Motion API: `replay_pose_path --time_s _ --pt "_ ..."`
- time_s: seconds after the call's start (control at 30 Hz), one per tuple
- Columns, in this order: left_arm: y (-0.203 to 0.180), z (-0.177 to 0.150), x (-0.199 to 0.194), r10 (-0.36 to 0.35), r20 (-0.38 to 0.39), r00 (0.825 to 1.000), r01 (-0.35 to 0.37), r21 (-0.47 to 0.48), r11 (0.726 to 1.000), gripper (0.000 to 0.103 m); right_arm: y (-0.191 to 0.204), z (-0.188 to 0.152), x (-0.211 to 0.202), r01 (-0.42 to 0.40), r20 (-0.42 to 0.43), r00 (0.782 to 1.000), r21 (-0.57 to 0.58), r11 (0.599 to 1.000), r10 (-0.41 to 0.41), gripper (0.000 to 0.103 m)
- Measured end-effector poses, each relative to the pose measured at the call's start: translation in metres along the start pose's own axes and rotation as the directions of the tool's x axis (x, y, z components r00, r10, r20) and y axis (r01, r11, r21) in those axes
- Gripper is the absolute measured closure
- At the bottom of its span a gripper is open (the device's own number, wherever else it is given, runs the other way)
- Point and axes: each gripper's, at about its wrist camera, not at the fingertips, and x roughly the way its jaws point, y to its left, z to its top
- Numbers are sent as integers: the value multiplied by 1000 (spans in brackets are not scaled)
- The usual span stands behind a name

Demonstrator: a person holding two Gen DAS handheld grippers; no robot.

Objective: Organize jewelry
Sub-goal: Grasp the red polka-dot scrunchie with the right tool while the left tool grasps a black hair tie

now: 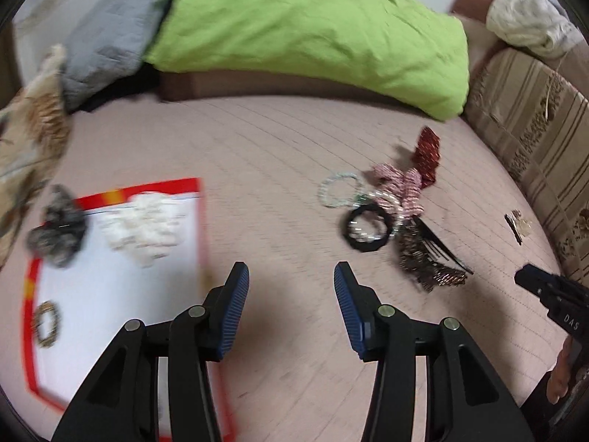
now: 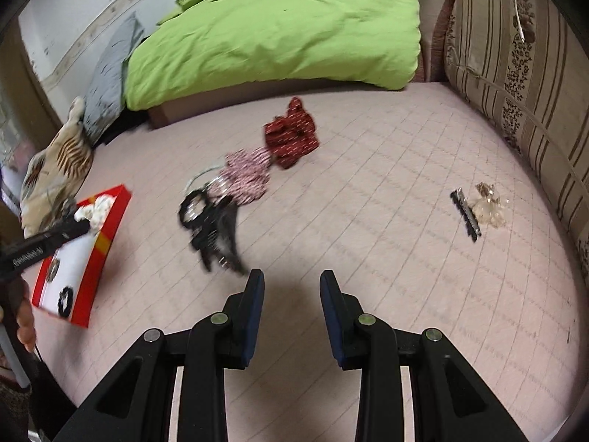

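A red-rimmed white tray [image 1: 110, 316] lies on the pink quilted bed at the left and holds a white scrunchie [image 1: 143, 228], a grey scrunchie [image 1: 57, 226] and a gold beaded bracelet [image 1: 46, 324]. My left gripper [image 1: 291, 276] is open and empty just right of the tray. A pile of jewelry lies ahead: a black bangle [image 1: 366, 230], a pearl bracelet [image 1: 338, 189], a pink scrunchie [image 1: 399, 188], a red scrunchie [image 1: 427, 156] and a dark comb [image 1: 434, 254]. My right gripper [image 2: 292, 283] is open and empty, near the pile [image 2: 221, 221]. A black hair clip [image 2: 465, 217] lies to its right.
A green duvet [image 2: 279, 29] and grey pillow [image 1: 110, 25] lie at the back. A striped cushion [image 2: 515, 73] borders the right side. A clear gold trinket [image 2: 489, 206] lies beside the hair clip. The tray also shows in the right wrist view [image 2: 114, 221].
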Motion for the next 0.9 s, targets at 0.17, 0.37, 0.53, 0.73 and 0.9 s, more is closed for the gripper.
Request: replay_pose_path --time_s 0.17,0.37,0.53,0.73,0.9 --pt "-19 11 48 -90 -66 994 91 6 996 57 -13 29 27 -11 4 1000 19 1000 11 69" --pt "-30 26 88 -149 -101 984 149 -7 989 58 -18 73 60 -70 12 998 60 996 69 52" --pt "-35 34 109 -175 -123 977 176 3 984 65 -2 110 86 -80 23 997 37 996 79 47" --pt "-38 35 123 -209 -141 968 211 0 977 71 3 136 123 -55 -5 998 75 996 56 47" --pt "-35 34 123 -236 -142 961 236 -19 972 92 -4 144 145 -31 -54 998 114 993 37 72"
